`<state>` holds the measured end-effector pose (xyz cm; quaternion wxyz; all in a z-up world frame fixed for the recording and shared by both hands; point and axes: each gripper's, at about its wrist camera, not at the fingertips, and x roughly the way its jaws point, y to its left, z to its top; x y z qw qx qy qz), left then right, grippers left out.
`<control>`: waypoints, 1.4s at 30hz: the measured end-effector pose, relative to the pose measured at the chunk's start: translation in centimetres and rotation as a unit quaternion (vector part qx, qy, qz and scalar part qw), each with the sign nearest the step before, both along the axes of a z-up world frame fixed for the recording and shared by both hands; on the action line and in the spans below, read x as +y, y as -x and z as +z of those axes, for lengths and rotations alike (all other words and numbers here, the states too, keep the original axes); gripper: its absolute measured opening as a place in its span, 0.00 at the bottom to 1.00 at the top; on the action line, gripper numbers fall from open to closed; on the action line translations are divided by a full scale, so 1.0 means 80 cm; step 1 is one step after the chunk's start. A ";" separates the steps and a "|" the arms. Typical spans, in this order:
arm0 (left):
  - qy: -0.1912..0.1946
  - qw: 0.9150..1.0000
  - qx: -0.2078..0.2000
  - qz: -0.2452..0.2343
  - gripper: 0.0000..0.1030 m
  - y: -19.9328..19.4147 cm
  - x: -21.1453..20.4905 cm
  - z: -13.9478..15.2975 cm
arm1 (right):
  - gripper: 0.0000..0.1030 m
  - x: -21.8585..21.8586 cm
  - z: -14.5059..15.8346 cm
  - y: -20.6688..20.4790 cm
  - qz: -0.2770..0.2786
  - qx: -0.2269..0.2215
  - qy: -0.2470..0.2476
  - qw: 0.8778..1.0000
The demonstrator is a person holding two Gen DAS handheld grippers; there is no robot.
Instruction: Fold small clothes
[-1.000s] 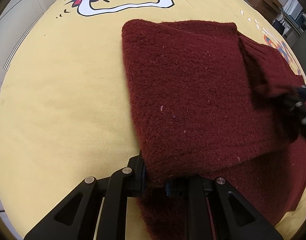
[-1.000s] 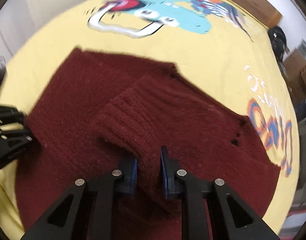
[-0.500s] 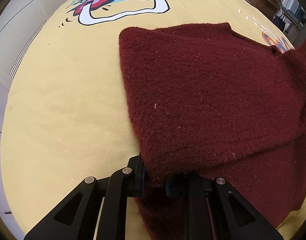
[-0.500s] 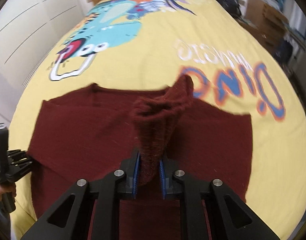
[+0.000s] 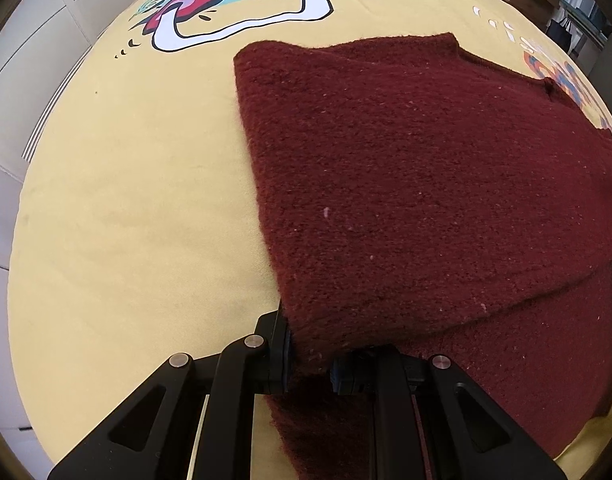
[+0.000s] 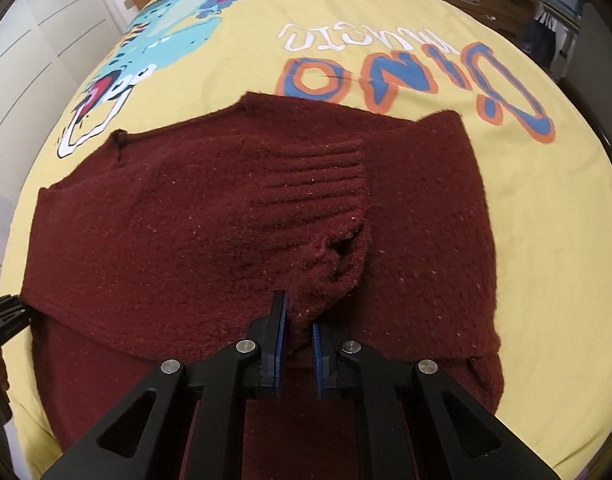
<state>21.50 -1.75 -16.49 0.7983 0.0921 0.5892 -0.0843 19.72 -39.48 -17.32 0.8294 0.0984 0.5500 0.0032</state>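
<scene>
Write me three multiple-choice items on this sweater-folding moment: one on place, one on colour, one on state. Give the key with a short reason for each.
1. Where does the sweater lie?
A. on a yellow bedspread with a dinosaur print
B. on a wooden floor
C. in a laundry basket

2. What colour is the sweater?
A. navy blue
B. dark red
C. grey

3. What is the right gripper doing?
A. hanging open above the bedspread
B. shut on the ribbed cuff of the sweater's sleeve
C. pressing on bare bedspread

Key:
1 A, yellow printed cloth shows all around the sweater in both views.
2 B, the knit is dark red throughout.
3 B, the blue pads pinch the cuff's knit between them, as the left gripper pinches a corner of the folded-over layer.
</scene>
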 end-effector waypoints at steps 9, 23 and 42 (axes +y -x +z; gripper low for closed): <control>-0.026 0.999 -0.007 0.026 0.30 -0.008 -0.002 -0.005 | 0.55 -0.003 0.005 -0.002 -0.006 -0.005 0.034 0.999; -0.005 0.998 -0.034 0.059 0.99 0.011 0.013 0.063 | 1.00 -0.007 0.083 0.022 0.020 -0.050 0.061 0.997; -0.011 0.998 -0.035 -0.043 0.99 -0.009 -0.136 -0.003 | 1.00 0.080 -0.008 -0.032 0.095 -0.011 0.085 0.992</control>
